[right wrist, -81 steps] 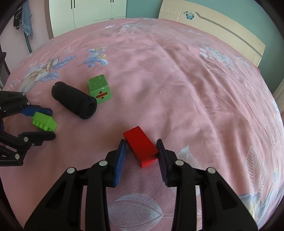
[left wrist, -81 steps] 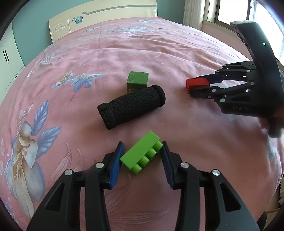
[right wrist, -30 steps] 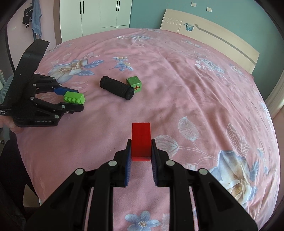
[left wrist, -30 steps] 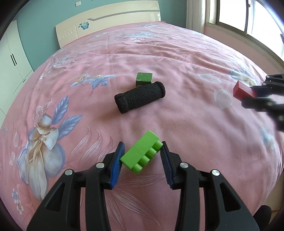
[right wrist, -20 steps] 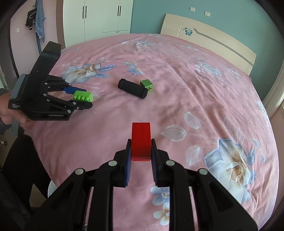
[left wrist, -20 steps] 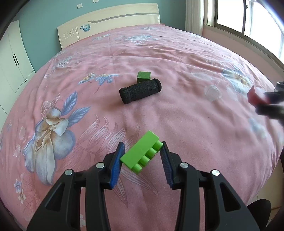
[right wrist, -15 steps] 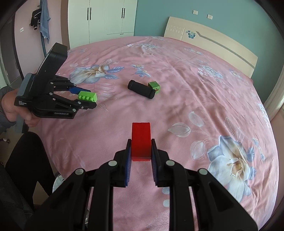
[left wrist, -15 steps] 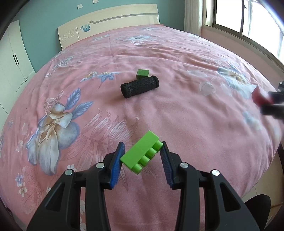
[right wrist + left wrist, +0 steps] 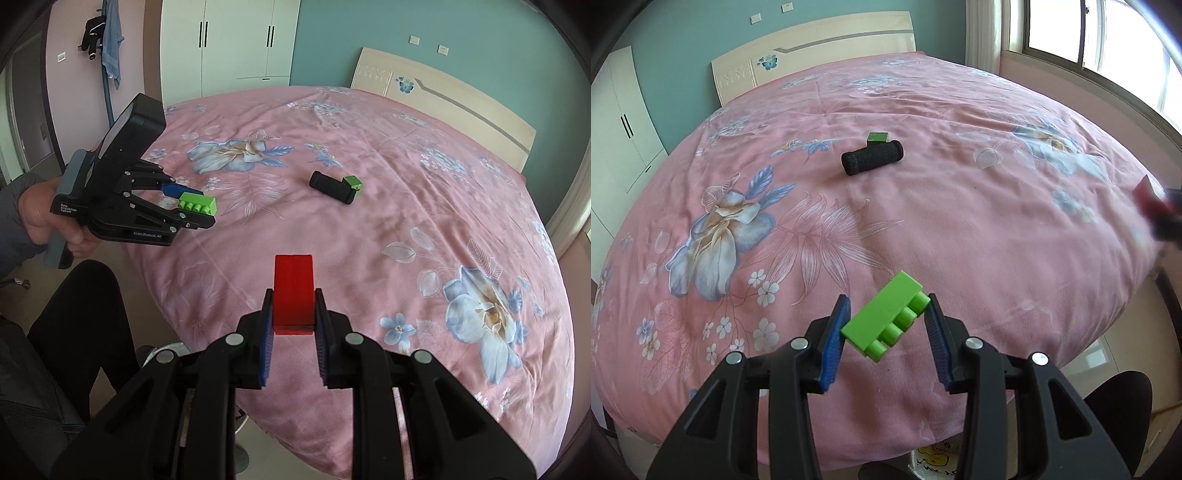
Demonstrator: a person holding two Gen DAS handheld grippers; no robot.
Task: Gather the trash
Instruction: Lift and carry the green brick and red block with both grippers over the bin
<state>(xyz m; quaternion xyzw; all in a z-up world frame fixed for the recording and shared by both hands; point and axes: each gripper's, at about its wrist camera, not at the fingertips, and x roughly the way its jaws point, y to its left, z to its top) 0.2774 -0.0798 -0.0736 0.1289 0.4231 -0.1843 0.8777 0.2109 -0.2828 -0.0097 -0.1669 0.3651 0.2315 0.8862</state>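
My left gripper (image 9: 886, 326) is shut on a green studded brick (image 9: 886, 314), held slantwise between the blue pads above the near edge of the bed. The right wrist view shows the same left gripper (image 9: 192, 212) with the green brick (image 9: 197, 205), held by a hand at the left. My right gripper (image 9: 293, 317) is shut on a red block (image 9: 293, 291), which stands up between its pads; the red block (image 9: 1148, 201) also shows blurred at the right edge of the left wrist view. A black foam roll (image 9: 872, 159) and a small green cube (image 9: 877, 137) lie together mid-bed.
The pink flowered bedspread (image 9: 923, 206) covers the whole bed, with a cream headboard (image 9: 812, 74) at the far end. A person's dark trouser leg (image 9: 85, 328) is at the bed's near corner. White wardrobes (image 9: 236, 40) and a window (image 9: 1089, 40) line the walls. Bare floor shows below the bed edge.
Both grippers have pulled back from the middle of the bed and risen slightly, each keeping its piece. The black roll and green cube look smaller and farther away.
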